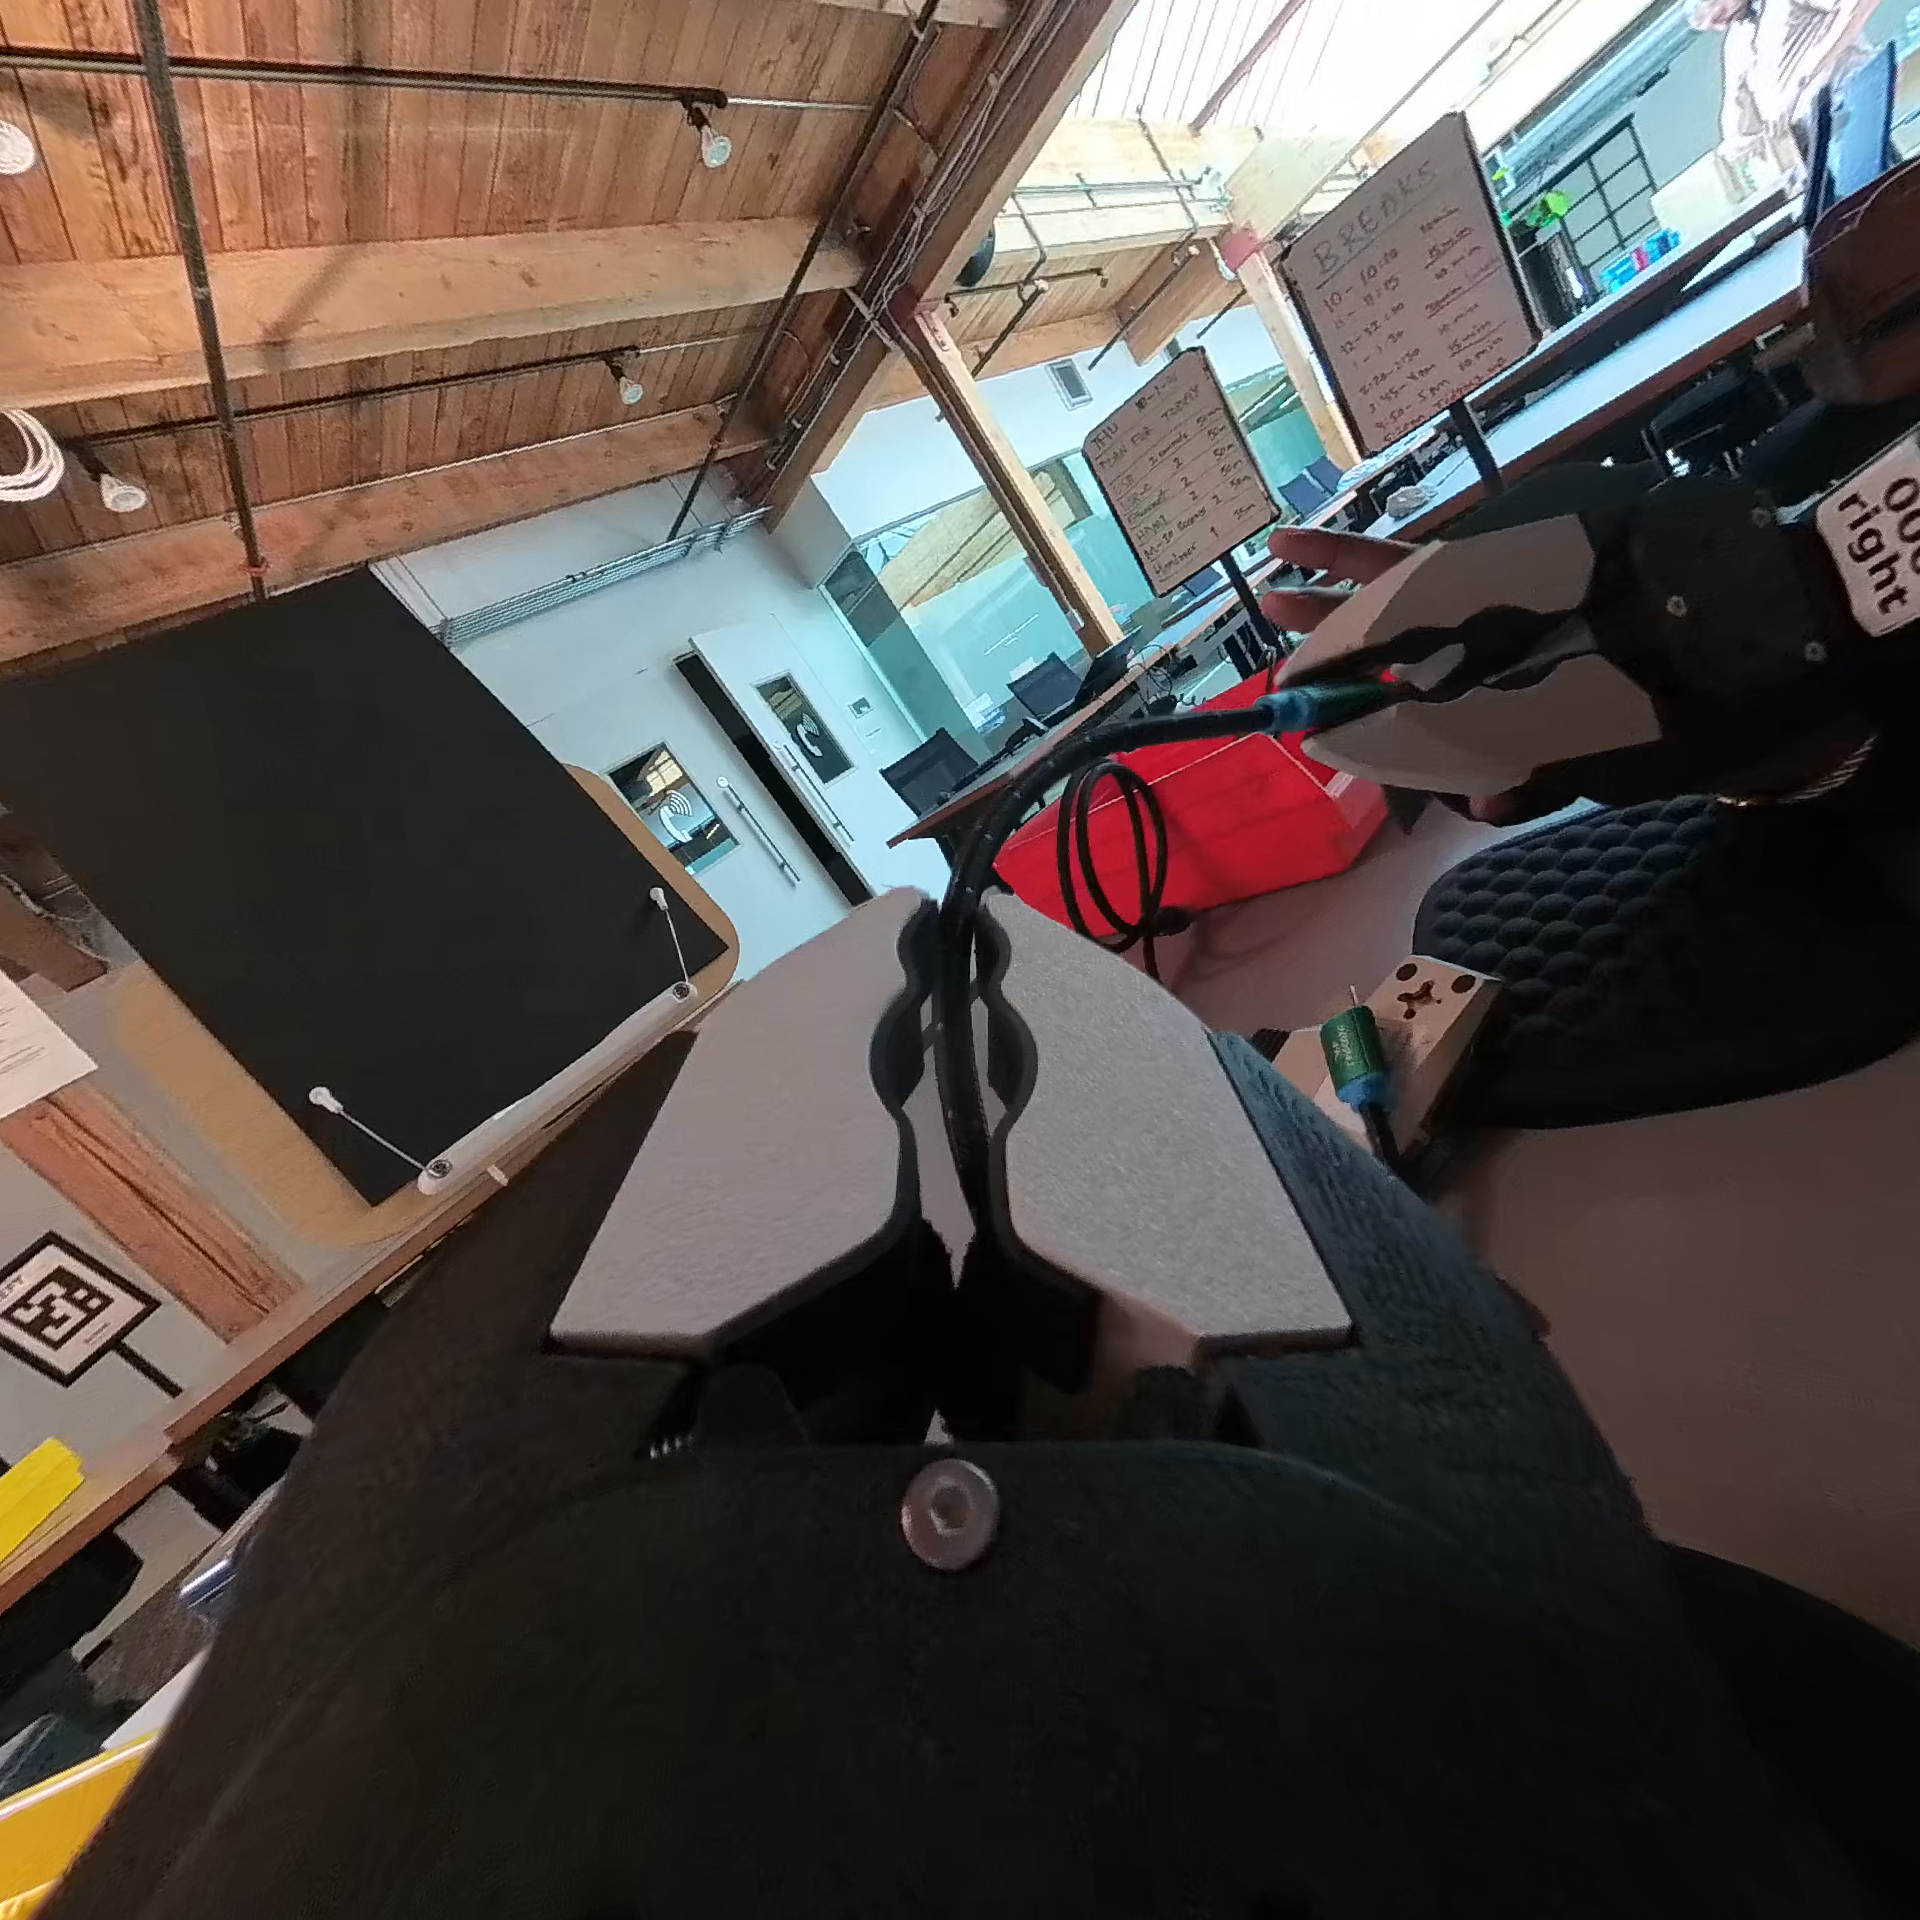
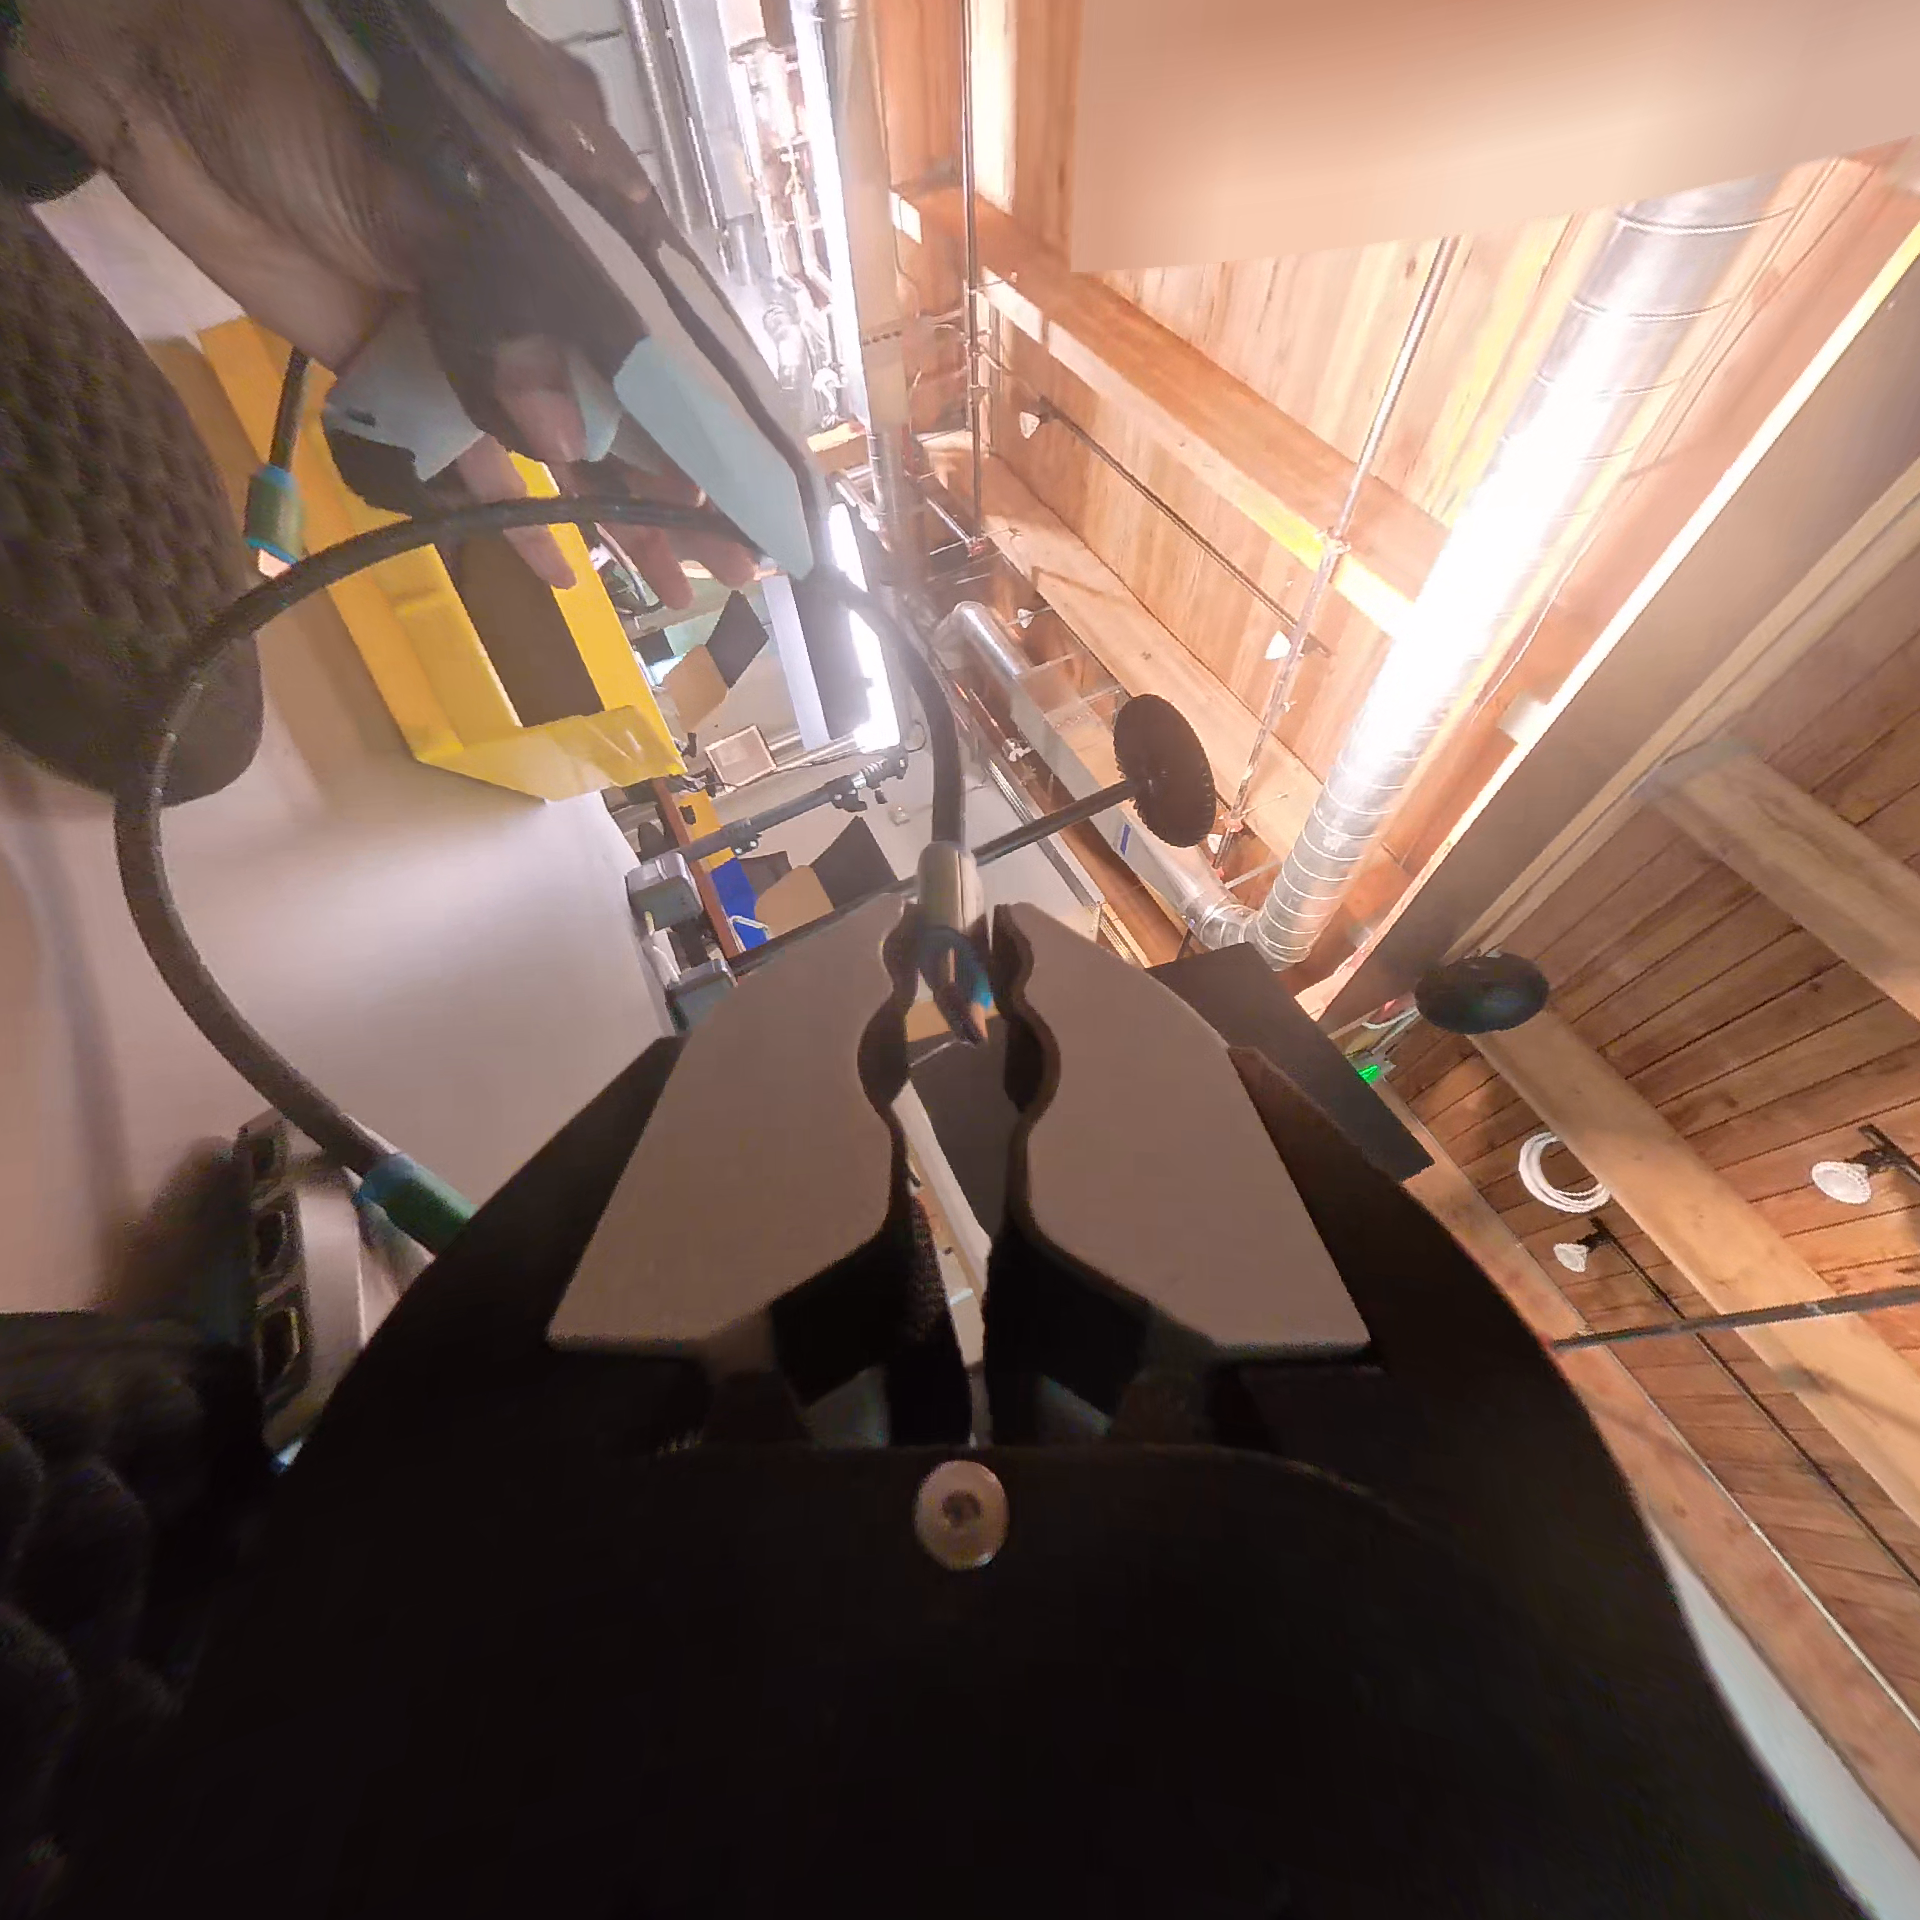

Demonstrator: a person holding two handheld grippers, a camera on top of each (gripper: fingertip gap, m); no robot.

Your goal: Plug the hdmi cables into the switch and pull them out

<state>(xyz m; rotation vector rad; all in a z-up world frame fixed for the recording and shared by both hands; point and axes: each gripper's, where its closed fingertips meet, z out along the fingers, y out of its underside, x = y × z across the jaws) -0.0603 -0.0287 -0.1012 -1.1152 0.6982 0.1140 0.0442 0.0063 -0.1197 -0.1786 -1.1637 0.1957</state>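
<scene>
My left gripper (image 1: 954, 914) is shut on a black braided HDMI cable (image 1: 1049, 758), which runs between its fingers. The cable arcs up and right to my right gripper (image 1: 1304, 701), which is shut on its green plug with a blue collar (image 1: 1320, 704). In the right wrist view, my right gripper (image 2: 951, 925) holds that plug (image 2: 951, 971) in the air, and the left gripper (image 2: 800, 556) pinches the cable higher up. The small grey switch (image 1: 1444, 1023) lies on the table with a second green plug (image 1: 1349, 1044) at its side. The switch (image 2: 281, 1247) shows ports at the lower left.
A red bin (image 1: 1195, 821) holding a coiled black cable stands behind the switch. A yellow bin (image 2: 499, 644) sits on the table. A black mesh cushion (image 1: 1610, 935) lies beside the switch. The second cable (image 2: 156, 810) loops over the grey tabletop (image 2: 436, 935). Whiteboards stand far back.
</scene>
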